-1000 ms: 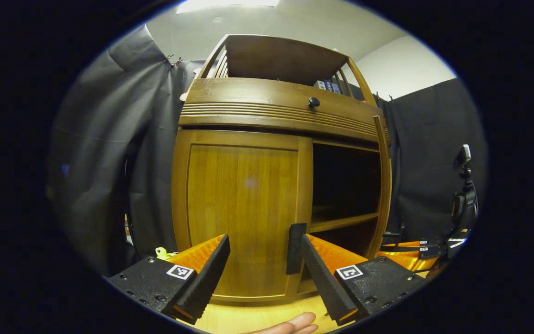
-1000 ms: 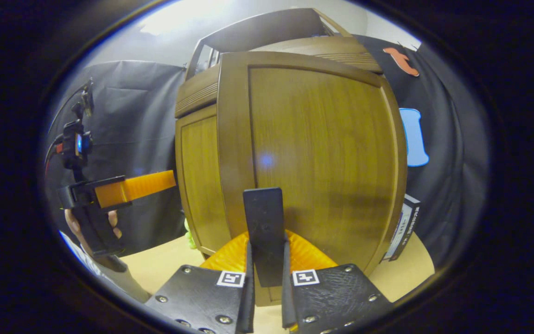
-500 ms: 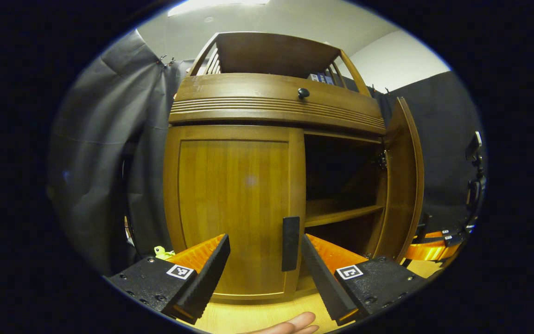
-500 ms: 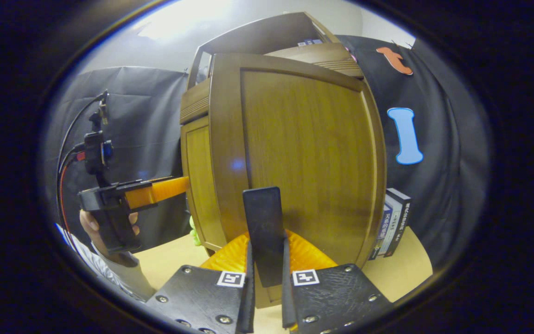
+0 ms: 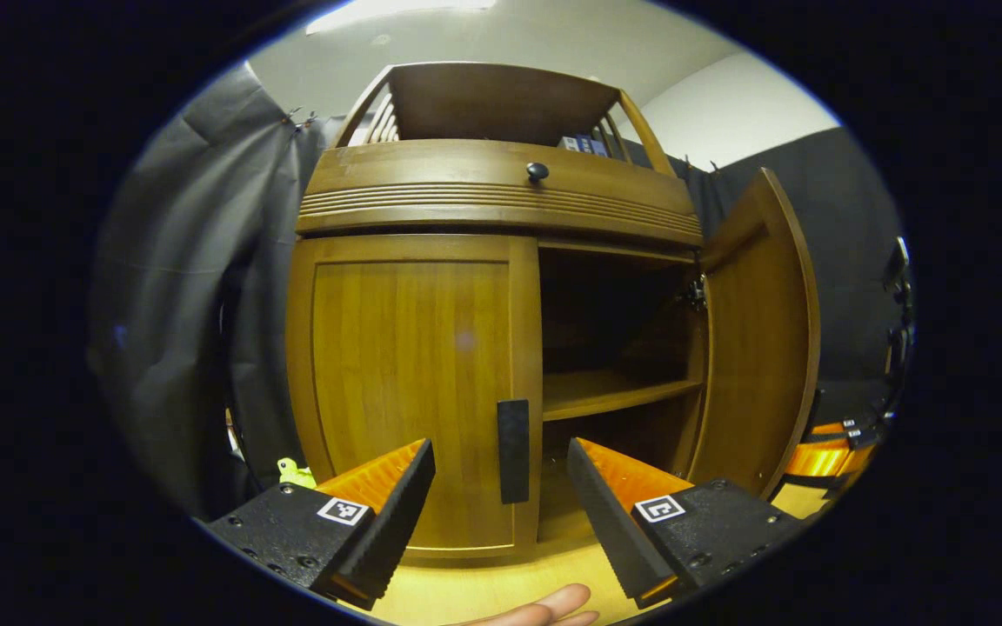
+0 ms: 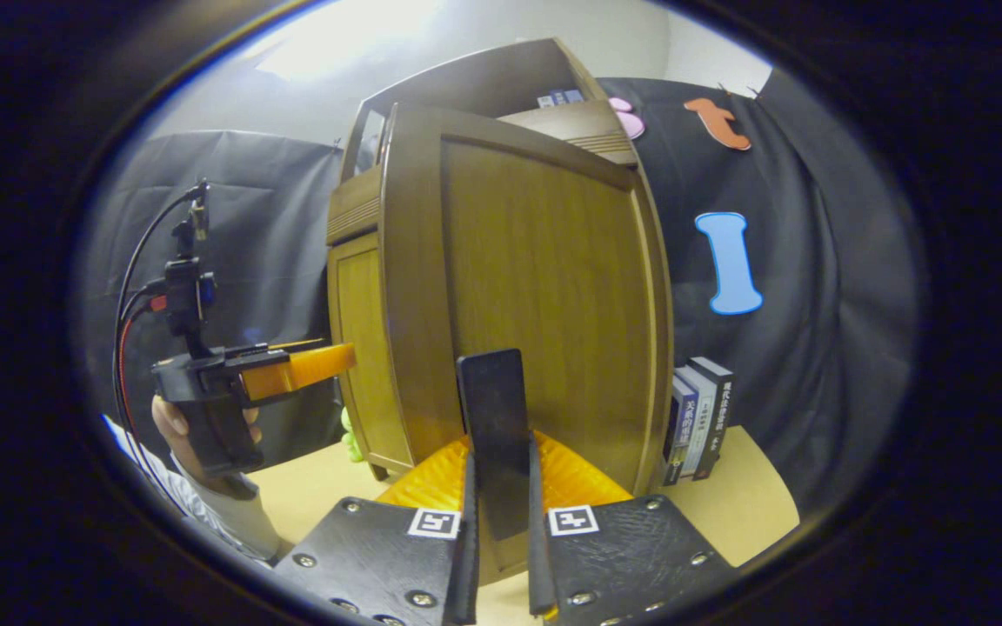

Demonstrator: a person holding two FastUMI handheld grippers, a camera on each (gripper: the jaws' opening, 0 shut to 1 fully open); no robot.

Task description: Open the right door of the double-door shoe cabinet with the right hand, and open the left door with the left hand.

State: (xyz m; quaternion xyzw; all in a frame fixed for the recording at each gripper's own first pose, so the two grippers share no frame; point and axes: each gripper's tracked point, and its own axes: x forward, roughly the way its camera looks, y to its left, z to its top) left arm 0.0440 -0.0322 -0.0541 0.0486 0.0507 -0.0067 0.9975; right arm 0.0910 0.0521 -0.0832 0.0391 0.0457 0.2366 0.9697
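Left door's upright handle point(image 5: 513, 450) is standing at twelve o'clock between the wide-open left gripper point(image 5: 501, 513); the right gripper point(image 6: 498, 522) is clamping the right door's handle point(image 6: 492, 435).

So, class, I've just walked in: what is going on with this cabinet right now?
A person holds a tool in each hand at a wooden shoe cabinet. The right tool is shut on the black handle of the right door, which stands swung open, showing a shelf inside. The left tool is open, its fingers either side of the left door handle but not gripping it. The left door is closed.
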